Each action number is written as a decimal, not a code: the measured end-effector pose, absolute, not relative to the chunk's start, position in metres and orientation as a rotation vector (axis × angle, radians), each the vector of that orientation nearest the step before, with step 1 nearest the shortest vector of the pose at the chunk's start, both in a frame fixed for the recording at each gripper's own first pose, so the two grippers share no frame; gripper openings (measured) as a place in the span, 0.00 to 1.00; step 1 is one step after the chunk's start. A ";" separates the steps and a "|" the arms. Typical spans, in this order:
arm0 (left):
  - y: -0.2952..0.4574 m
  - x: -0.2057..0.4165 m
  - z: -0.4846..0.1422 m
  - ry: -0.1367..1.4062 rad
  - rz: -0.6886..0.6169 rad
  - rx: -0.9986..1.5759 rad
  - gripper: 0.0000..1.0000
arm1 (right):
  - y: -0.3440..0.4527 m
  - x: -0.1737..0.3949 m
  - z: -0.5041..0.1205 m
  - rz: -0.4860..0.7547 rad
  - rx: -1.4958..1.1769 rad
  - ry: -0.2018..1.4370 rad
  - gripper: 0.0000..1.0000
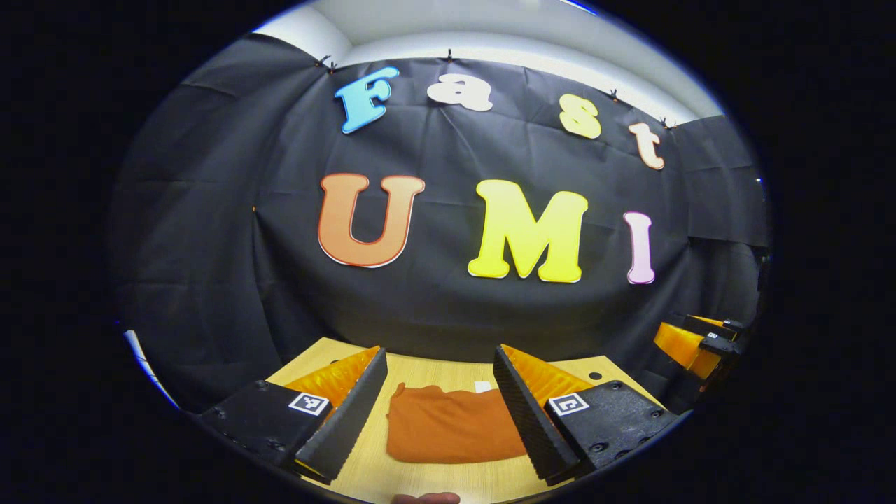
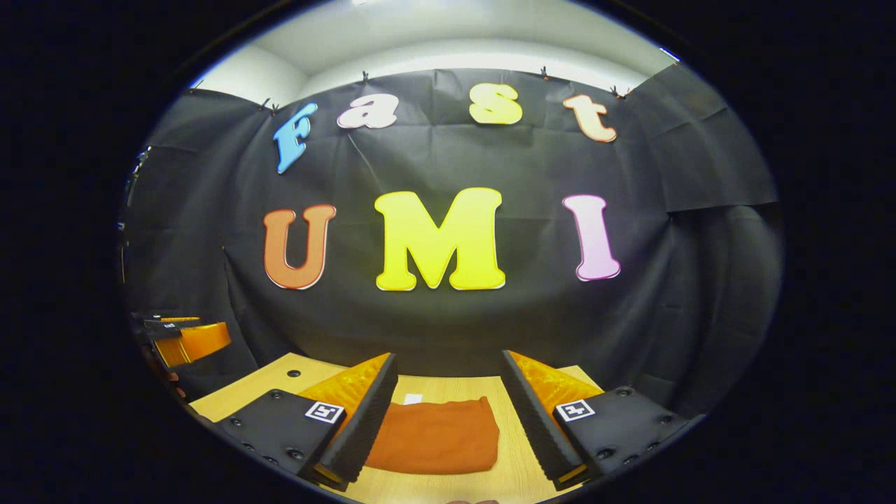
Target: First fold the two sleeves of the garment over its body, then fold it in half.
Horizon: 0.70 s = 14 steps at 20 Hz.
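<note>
- Left gripper view: the left hand-held gripper point(image 1: 439, 399) is seen at the bottom of the frame with its two fingers spread wide, nothing held between them.
- The folded orange garment point(image 1: 448, 427) is seen lying on the wooden table point(image 1: 434, 479) in the gap between the fingers, low in the frame; its right edge is hidden behind the right finger.
- A small white tag point(image 1: 483, 386) is seen at the garment's far edge; what it is cannot be made out.
- A round hole point(image 1: 593, 376) is seen in the table near its far right corner.
- The right hand-held gripper point(image 1: 696, 343) is cut off at the right edge of the frame; its state cannot be told here.
- A sliver of a hand point(image 1: 425, 498) is cut off at the bottom edge.
- Right gripper view: the right hand-held gripper's fingers are seen spread apart at the bottom, empty.
- The garment lies on the table between them, its left edge covered by the left finger.
- The left hand-held gripper is seen at the left edge, partly cut off.
</note>
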<state>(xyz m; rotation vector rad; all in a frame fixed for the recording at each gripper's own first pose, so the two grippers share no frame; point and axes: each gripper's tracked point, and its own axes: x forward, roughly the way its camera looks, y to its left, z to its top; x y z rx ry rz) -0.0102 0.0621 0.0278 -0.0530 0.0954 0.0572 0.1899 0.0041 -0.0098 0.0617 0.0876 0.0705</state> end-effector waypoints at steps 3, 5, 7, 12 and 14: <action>0.058 -0.056 0.041 0.051 0.064 -0.021 0.98 | 0.018 0.142 0.005 0.071 0.047 0.057 0.94; 0.053 -0.078 0.043 0.040 0.070 -0.002 0.98 | 0.024 0.117 0.009 0.095 0.052 0.028 0.94; 0.041 -0.097 0.043 0.035 0.051 -0.014 0.98 | 0.019 0.088 0.014 0.104 0.024 -0.002 0.94; 0.034 -0.116 0.056 -0.029 0.038 0.001 0.98 | 0.023 0.066 0.015 0.110 0.034 -0.009 0.93; 0.032 -0.120 0.051 -0.020 0.036 -0.038 0.98 | 0.021 0.061 0.009 0.102 0.003 -0.009 0.94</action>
